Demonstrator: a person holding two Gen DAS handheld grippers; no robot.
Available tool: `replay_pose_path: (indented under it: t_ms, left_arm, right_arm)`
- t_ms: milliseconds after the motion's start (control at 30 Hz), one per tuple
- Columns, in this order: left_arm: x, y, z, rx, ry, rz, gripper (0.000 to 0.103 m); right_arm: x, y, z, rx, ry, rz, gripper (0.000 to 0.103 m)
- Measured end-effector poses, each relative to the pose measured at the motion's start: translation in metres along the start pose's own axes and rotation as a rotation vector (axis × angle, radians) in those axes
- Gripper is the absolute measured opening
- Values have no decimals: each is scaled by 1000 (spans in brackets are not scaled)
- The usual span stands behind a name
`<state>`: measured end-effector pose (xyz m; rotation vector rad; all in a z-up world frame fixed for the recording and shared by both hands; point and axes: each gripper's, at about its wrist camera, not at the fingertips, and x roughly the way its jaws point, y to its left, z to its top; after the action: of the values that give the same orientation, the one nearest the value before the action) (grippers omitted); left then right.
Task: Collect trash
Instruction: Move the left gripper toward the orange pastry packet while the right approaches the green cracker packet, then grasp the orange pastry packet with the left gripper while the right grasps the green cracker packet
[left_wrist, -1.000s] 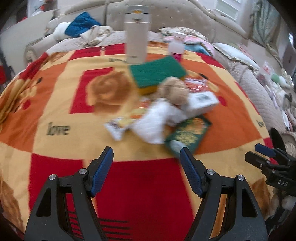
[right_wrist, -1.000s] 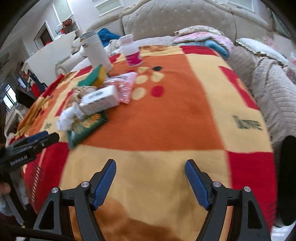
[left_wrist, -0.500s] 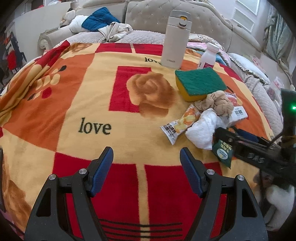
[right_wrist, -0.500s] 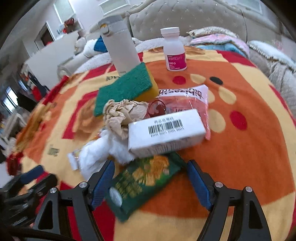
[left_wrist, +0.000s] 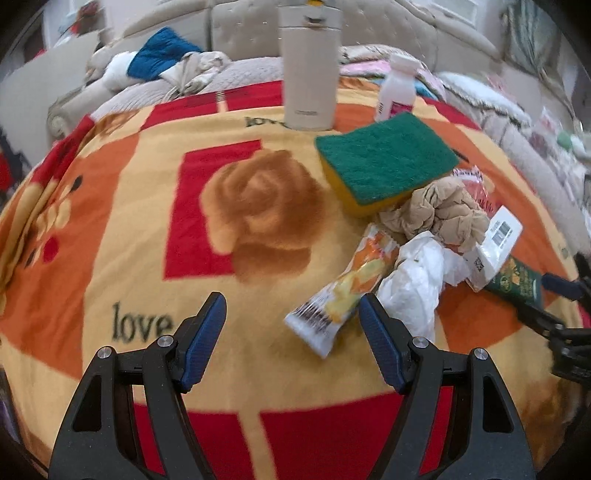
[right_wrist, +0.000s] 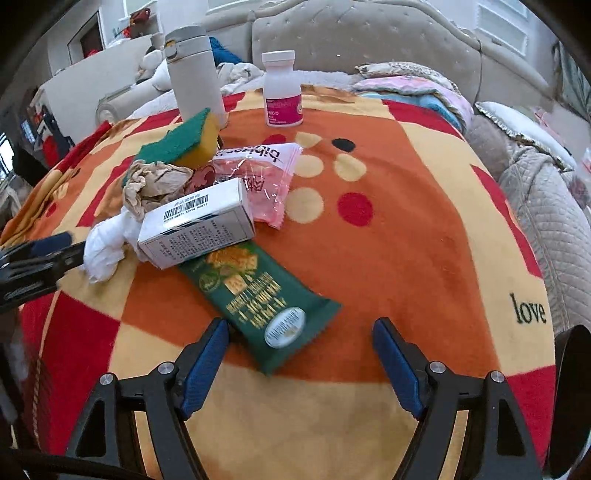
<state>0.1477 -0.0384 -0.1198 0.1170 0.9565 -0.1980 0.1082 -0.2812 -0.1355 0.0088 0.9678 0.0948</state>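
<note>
Both grippers had closed on the pile; the right gripper (right_wrist: 299, 354), fingers open and empty, should straddle the green wrapper (right_wrist: 258, 295) squarely; left gripper (left_wrist: 291, 336) open too.

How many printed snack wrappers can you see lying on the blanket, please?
3: green cracker wrapper nearest the right tool, pink wrapper behind the white box, orange wrapper beside the white tissue. More may hide underneath.

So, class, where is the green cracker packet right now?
In the right wrist view, the green cracker packet lies flat on the blanket, partly under the white barcoded box, its near end between the right tongs.
</note>
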Motion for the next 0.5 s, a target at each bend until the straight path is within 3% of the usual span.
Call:
replay_pose_path:
  t_ms: [67,233,267,400,433,500]
  left_arm:
    - [5,-6,5,31,-1,6,74]
    - [15,-16,17,63,44,-82,68]
    - [16,-18,18,68,49,-85,64]
    - [13,-17,17,58,61,-116,29]
    - [12,-17,15,54,64,-121,20]
    - [7,-13,10,31,73,-132,17]
  right_arm:
    - [-2,-2,-1,-3,2,11,78]
    - [2,7,2,-20,-11,26,78]
    - [4,10,4,-32,-13,22,78]
    - [9,14,9,-69,-27,26,78]
    - [11,15,10,-80,-29,32,75]
    - [10,19,9,-128,-43,27,58]
